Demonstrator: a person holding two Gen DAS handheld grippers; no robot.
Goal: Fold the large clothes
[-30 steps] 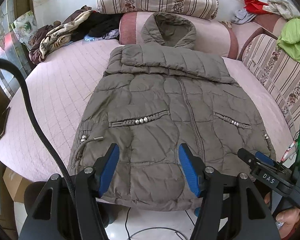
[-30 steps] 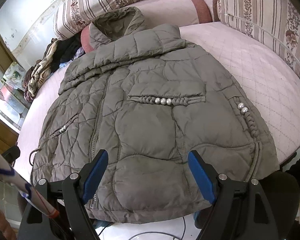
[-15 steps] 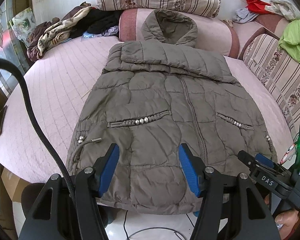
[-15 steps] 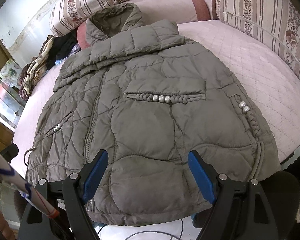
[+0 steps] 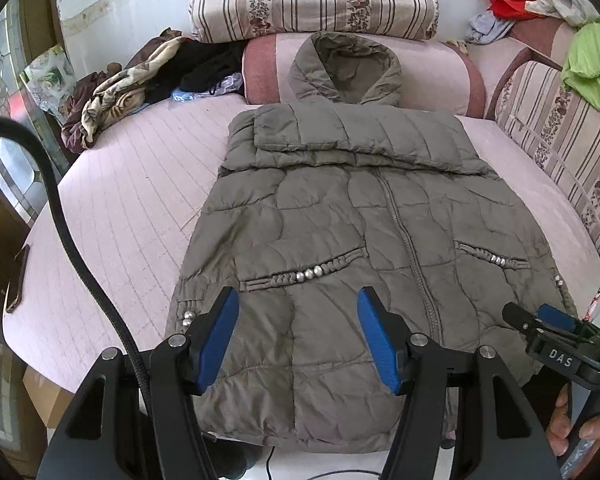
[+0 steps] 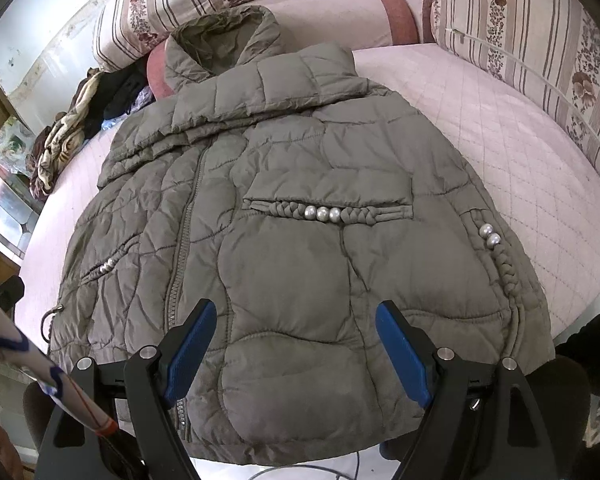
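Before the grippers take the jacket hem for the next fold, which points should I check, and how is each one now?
1. Left gripper open, holding nothing: ok.
2. Right gripper open, holding nothing: ok.
3. Jacket lies flat, front up, zipper closed: ok.
4. Sleeves folded across the chest: ok.
5. Hood tucked in: not ok, it rests against the bolster.
6. Hem fully on the bed: cannot tell.
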